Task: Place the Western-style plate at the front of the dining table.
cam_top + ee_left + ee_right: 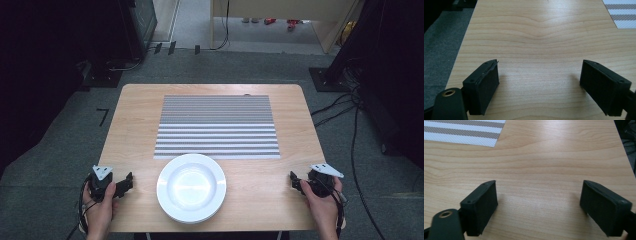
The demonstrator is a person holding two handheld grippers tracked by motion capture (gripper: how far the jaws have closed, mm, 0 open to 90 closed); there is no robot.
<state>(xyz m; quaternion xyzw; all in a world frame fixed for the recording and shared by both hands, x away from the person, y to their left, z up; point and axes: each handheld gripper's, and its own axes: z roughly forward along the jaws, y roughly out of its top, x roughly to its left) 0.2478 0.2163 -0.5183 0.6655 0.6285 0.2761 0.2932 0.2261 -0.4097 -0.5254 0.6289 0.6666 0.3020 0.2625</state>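
A white round plate [191, 186] sits near the table's front edge, in the middle. Behind it lies a grey and white striped placemat [217, 126], whose corner shows in the left gripper view [624, 15] and in the right gripper view [464, 132]. My left gripper [127, 182] rests low at the front left of the table, left of the plate, open with bare wood between its jaws [540, 82]. My right gripper [295, 181] stands at the front right, right of the plate, open and holding nothing [539, 205].
The wooden table [135, 115] stands on grey carpet. Cables [340, 107] run across the floor at the right, and dark equipment stands at the back left and right. A pale wooden cabinet [280, 15] sits beyond the table.
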